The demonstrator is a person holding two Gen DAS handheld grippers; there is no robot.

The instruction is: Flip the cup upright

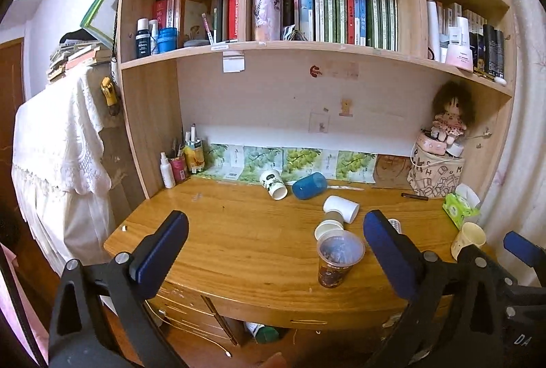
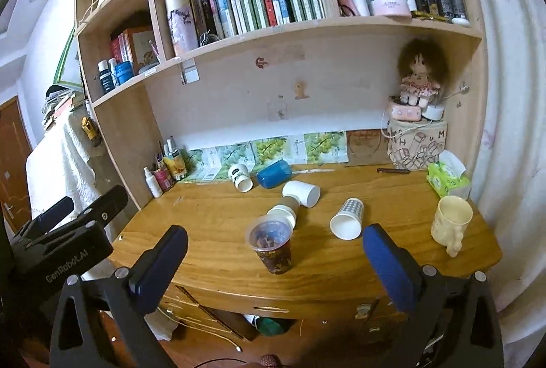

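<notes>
In the left wrist view, the checked cup hides almost wholly behind the left gripper's right finger; beside it, the cream mug loses its base behind the right gripper.

The left gripper was held level and pointed forward, its jaws spread wide — the two blue pads stood well apart with nothing between them. The right gripper sat in the same pose, jaws equally wide and empty, its blue pads tilted outward on black arms. The two were side by side and close — the left gripper's black body showed at the left edge of the right wrist view, and the right gripper's blue fingertip at the right edge of the left wrist view.
</notes>
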